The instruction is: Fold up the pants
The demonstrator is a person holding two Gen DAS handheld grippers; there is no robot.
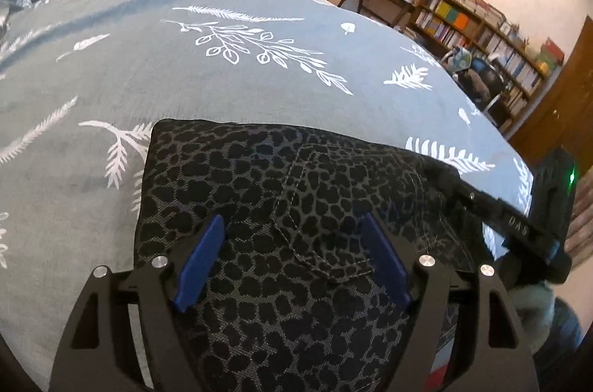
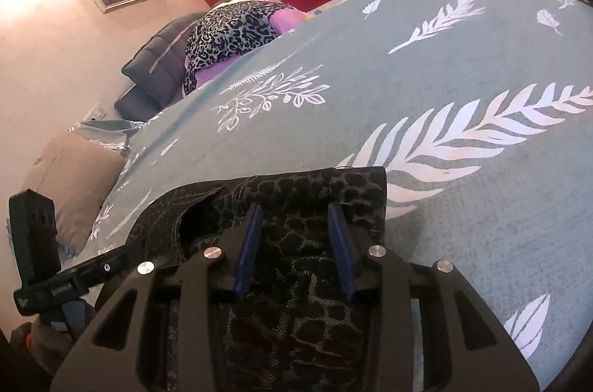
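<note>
Both the left claw (image 1: 291, 256) and right claw (image 2: 296, 249) are hovering spread over the pants (image 1: 281, 191), risking a bunched, crooked fold if either closes on too little fabric.

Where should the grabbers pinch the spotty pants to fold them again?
Probably the near edge of the pants, one corner each. They lie flat on the bedspread, so slide in low from the near side. Both the left gripper and the right gripper are open over it.

Both wrist views skim low over the bedspread (image 1: 259, 76), sharing it
</note>
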